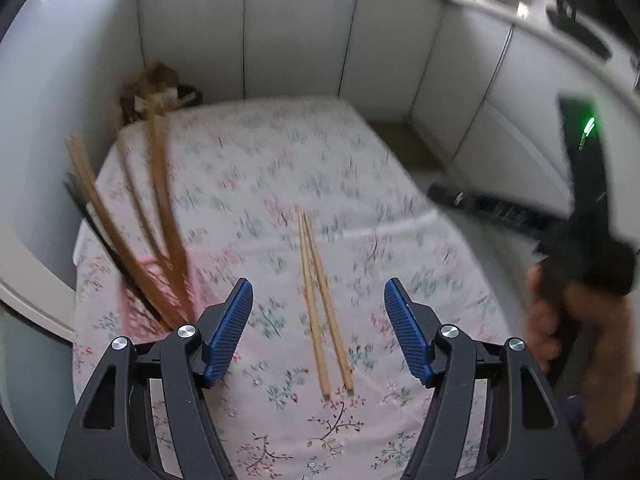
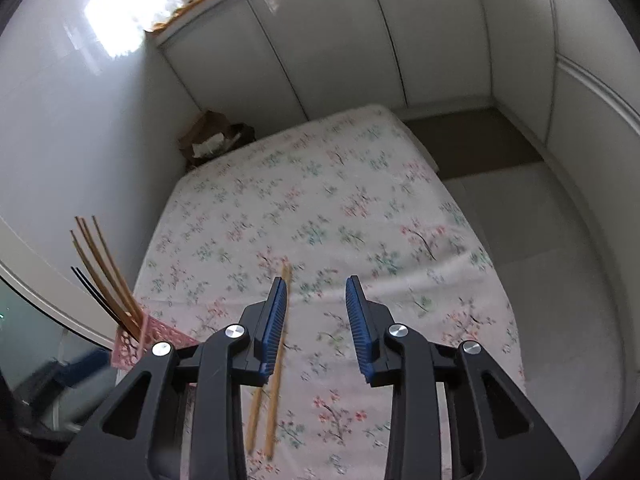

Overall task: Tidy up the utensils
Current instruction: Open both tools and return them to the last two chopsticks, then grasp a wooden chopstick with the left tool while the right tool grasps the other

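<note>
At the far left a pink openwork holder [image 1: 136,312] stands near the left edge of the table [image 1: 360,184], which is covered with a floral cloth [image 2: 320,208]; several wooden chopsticks [image 1: 160,216] and a dark pair [image 1: 100,240] lean out of it, fanned toward the wall. In the left wrist view the holder sits just beside the left claw [image 1: 318,300], on its left side. That claw hangs above the cloth with its blue pads [image 1: 230,328] spread wide and nothing between them. A loose pair of wooden chopsticks [image 1: 324,304] lies flat on the cloth below the gap, side by side, tips almost touching at the far end. At the right of that view a hand [image 1: 568,320] grips the black handle of the other tool. The right claw [image 2: 318,324] is likewise parted and empty, hovering over the table; the loose pair passes partly under its left finger. A brown paper bag [image 2: 212,136] sits in the far left corner against white cabinet doors [image 2: 340,40].
</note>
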Demonstrator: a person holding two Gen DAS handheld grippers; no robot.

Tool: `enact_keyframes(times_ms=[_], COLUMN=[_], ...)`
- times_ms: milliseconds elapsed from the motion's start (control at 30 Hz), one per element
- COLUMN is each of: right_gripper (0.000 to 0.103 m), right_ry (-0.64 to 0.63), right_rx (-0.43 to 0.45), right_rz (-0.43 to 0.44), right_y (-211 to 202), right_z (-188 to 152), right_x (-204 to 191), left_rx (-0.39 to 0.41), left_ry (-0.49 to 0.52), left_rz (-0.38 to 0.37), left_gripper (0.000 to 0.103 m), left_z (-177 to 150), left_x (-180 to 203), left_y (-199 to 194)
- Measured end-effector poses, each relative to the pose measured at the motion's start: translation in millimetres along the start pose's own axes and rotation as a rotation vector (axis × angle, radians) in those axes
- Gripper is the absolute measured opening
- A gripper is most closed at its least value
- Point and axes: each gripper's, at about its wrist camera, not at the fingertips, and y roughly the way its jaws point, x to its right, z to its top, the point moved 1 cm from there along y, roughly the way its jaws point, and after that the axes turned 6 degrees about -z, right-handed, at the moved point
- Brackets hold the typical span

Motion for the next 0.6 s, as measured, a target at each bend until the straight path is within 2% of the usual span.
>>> enact_keyframes(times_ms=[100, 233, 267, 333, 600], right_gripper=[0.032, 0.032, 0.032, 0.032, 0.032], right_ry=[0.027, 0.043, 0.047, 0.056, 0.062], right_rx=[-0.067, -0.092, -0.094, -0.092, -0.105], right_rz=[-0.004, 0.006, 0.012, 0.023, 0.047], right_y=[8.0, 13.9, 13.6, 12.2, 11.9], right_z=[-4.9, -3.4, -2.7, 0.4, 1.0], right_x=[11.0, 17.6, 17.7, 18.4, 16.2], left_rx=[-0.077, -0.151, -0.159, -0.182, -0.230], left_ry=[-0.012, -0.047, -0.055, -0.079, -0.114], left_rz=[0.016, 0.037, 0.040, 0.044, 0.080], left_gripper=[0.065, 0.059, 0.057, 0.046, 0.035], left_z=[-1.3, -2.8, -3.4, -3.9, 5.0], left_x=[-0.4, -2.5, -4.9, -9.3, -21.9], left_y=[35.3, 74.4, 80.3, 93.3, 130.2])
